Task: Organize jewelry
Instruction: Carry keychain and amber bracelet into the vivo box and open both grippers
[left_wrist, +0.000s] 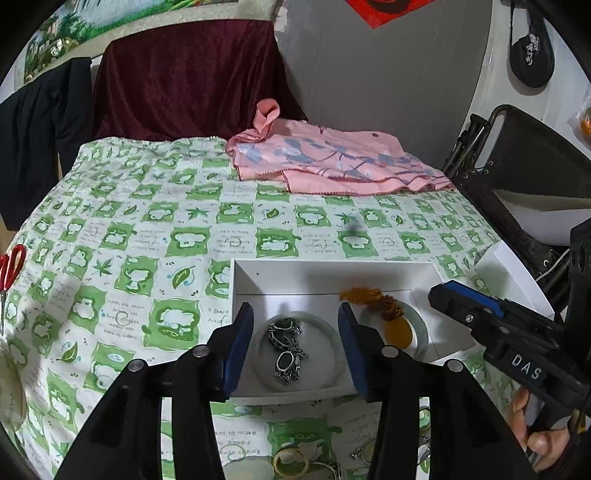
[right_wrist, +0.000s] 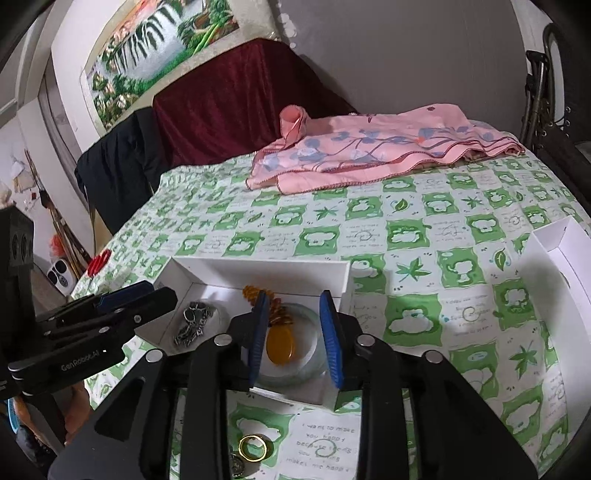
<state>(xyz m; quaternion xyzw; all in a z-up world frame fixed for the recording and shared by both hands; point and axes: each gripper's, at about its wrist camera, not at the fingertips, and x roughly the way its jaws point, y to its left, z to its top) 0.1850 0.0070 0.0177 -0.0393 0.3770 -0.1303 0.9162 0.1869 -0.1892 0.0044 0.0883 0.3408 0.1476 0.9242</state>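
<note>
A white box (left_wrist: 332, 275) lies open on the green patterned sheet. In its left half a pale bangle (left_wrist: 334, 341) rings a silver chain piece (left_wrist: 286, 345). My left gripper (left_wrist: 295, 332) hovers open above them, its pads apart from both. In the right half, an amber pendant (right_wrist: 280, 347) on an orange cord rests inside a second pale bangle (right_wrist: 310, 354). My right gripper (right_wrist: 295, 332) stands open over the pendant, and nothing is pressed between its blue pads. Each gripper also shows from the side in the other view: the right gripper (left_wrist: 443, 295) and the left gripper (right_wrist: 147, 291).
Loose pieces lie on the sheet in front of the box: a gold ring (right_wrist: 253, 447) and small bangles (left_wrist: 291, 459). The white box lid (right_wrist: 561, 258) stands at the right. A pink cloth (left_wrist: 332, 162) lies at the back, and red scissors (left_wrist: 11, 266) at the left edge.
</note>
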